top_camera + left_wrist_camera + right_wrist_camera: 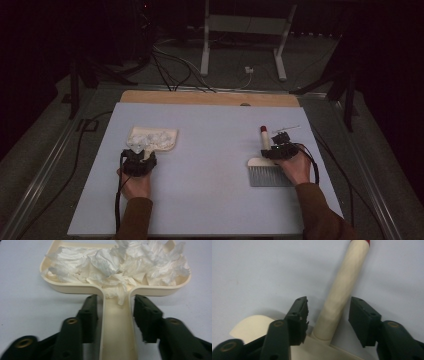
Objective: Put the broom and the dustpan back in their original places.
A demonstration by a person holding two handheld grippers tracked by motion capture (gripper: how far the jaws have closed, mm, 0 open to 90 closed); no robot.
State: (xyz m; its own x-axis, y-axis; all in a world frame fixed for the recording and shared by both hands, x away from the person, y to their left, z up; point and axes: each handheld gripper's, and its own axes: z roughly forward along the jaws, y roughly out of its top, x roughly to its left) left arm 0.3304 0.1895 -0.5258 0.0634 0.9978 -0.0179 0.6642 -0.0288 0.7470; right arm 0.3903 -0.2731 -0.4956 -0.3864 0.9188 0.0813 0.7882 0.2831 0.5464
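High view: dim, your table (pixel 200 200) a muted grey-blue and the room behind it nearly black, detail soft and grainy throughout. Left gripper view: brighter, even light from above, crumpled paper (pixel 117 265) close to washed out, your near jaws blurred at the bottom edge. Right gripper view: evenly lit, a soft shadow beside the brush handle (pixel 342 295), nearest jaw parts out of focus.

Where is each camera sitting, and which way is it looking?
High view: above the person's side, looking forward and down at the table; both forearms, left gripper and right gripper show.
Left gripper view: rides the left gripper, looking along its jaws at the dustpan of crumpled paper.
Right gripper view: rides the right gripper, facing the brush handle.
Shared: the high view also shows dustpan and brush.
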